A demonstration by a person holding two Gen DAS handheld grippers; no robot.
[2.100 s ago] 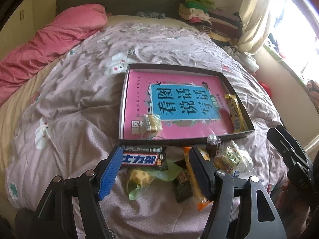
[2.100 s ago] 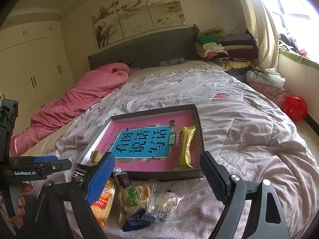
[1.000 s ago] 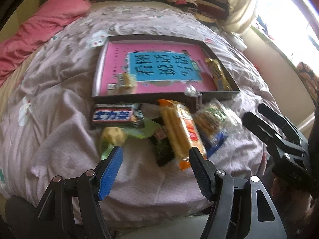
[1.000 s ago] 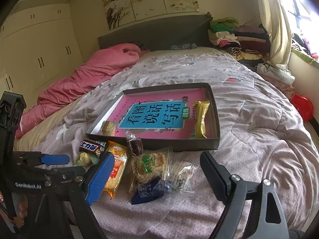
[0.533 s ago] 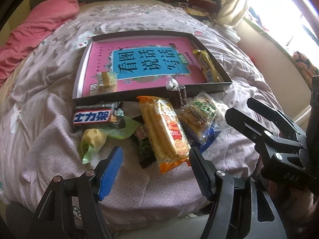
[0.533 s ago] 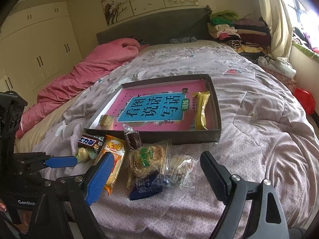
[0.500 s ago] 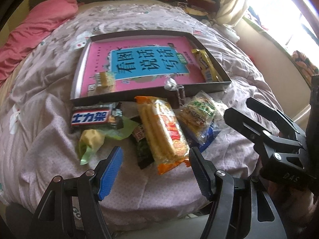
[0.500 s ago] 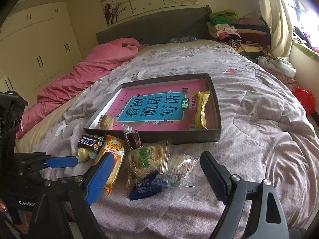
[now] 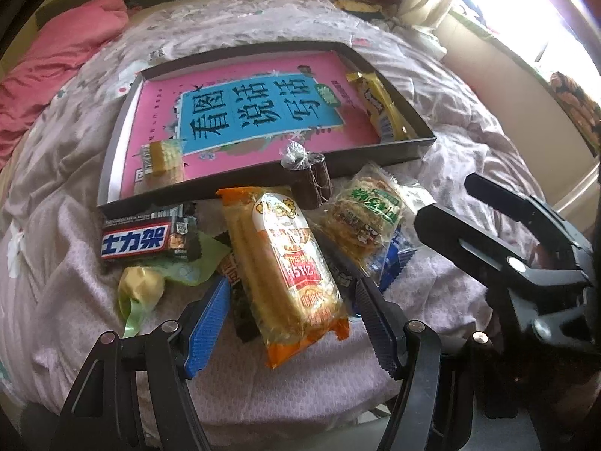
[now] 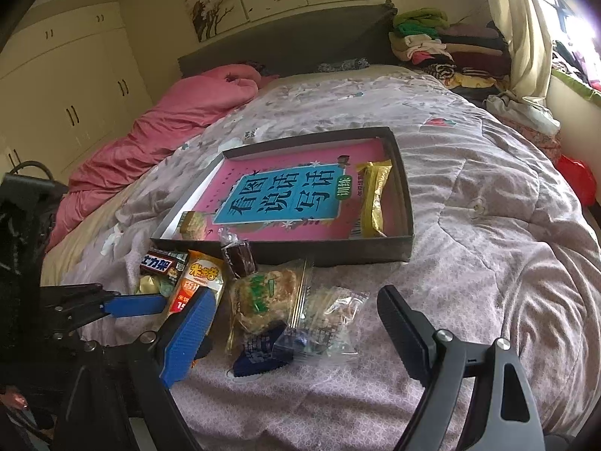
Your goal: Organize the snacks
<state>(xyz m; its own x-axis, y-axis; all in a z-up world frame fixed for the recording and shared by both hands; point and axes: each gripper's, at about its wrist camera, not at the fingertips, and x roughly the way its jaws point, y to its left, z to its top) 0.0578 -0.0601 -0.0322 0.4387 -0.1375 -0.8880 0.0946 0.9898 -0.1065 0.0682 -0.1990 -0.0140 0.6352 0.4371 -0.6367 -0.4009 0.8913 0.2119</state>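
- The left gripper [image 9: 291, 319] hangs low over the near edge of the bed [image 9: 56, 293]. Its jaws are spread on either side of the near end of a long orange-and-yellow snack pack [image 9: 285, 267], and neither pad presses on it.
- The right gripper [image 10: 296, 330] is at the right with its jaws spread wide and nothing between them. Below it lie a clear bag of biscuits [image 10: 263, 297] and a small blue packet [image 10: 255, 357].
- The loose snacks lie in a heap on the quilt, just in front of the near wall of a dark shallow box [image 9: 375, 154].
- Left of the long pack lie a chocolate bar [image 9: 146, 240] and a green wrapper [image 9: 141, 293]. A small dark brown sweet [image 9: 310, 180] leans against the box wall.
- Inside the box, a pink-and-blue book [image 9: 255, 112] covers the floor. A small yellow cake [image 9: 163, 158] sits on its near left corner. A gold wrapped bar [image 9: 379, 107] lies along the right wall.
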